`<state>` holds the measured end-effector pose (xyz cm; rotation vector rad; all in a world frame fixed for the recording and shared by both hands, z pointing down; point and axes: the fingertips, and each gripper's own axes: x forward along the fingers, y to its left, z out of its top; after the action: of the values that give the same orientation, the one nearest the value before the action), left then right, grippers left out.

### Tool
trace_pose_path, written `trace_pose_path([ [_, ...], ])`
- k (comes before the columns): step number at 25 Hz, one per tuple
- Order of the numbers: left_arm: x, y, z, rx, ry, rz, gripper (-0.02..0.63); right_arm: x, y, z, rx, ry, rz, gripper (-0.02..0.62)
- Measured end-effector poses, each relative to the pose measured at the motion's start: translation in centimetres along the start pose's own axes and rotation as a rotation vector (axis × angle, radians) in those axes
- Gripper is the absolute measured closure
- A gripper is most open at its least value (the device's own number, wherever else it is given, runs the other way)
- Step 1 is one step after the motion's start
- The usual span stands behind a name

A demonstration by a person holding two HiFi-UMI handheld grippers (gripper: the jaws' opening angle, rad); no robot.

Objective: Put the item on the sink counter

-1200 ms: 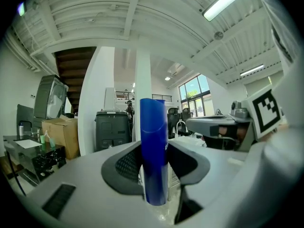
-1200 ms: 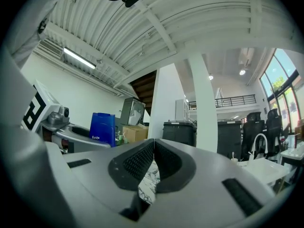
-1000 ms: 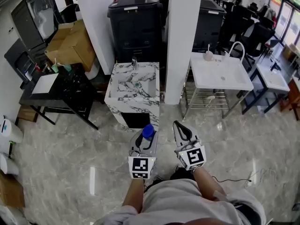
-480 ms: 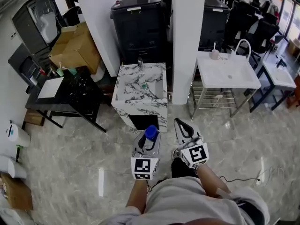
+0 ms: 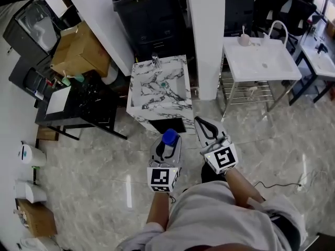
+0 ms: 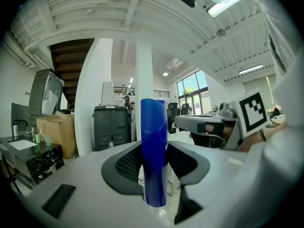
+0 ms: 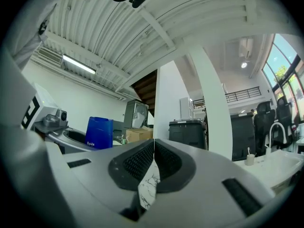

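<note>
A bottle with a blue cap [image 5: 169,137] stands upright between the jaws of my left gripper [image 5: 166,141], which is shut on it. In the left gripper view the blue cap [image 6: 154,146] rises in the middle of the left gripper [image 6: 155,169], both pads against it. My right gripper [image 5: 202,124] is beside it, shut and empty; its pads meet in the right gripper view [image 7: 153,163]. The marble sink counter [image 5: 142,107] with a basin and tap stands ahead on the floor, a short way beyond both grippers.
A white pillar [image 5: 207,35] stands right of the marble counter, with a white sink on a metal frame [image 5: 261,61] beyond it. Black bins [image 5: 152,20] are behind the counter. A black table [image 5: 78,101] and a cardboard box [image 5: 78,48] are at the left.
The marble counter has drawn nearer to the grippers as the person moved forward. The left gripper still holds the bottle; the right stays shut.
</note>
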<state>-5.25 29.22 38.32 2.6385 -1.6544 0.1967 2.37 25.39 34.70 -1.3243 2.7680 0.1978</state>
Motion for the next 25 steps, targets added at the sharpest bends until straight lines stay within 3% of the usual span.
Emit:
trace_pose_path([
  [8,6.9,2.5,1.3,-0.001,0.012,-0.005,0.440,5.1,-5.6,-1.0,0.040,-0.004,0.002,0.591],
  [14,11.5,4.3,1.2,-0.063,0.038,0.008,0.440,8.6,-9.4,-3.1,0.063,0.035,0.033,0.591],
  [25,17.6,6.0,0.3,-0.065,0.079,0.045,0.440,12.6,-13.8,-5.5,0.090,0.049,0.145,0.591],
])
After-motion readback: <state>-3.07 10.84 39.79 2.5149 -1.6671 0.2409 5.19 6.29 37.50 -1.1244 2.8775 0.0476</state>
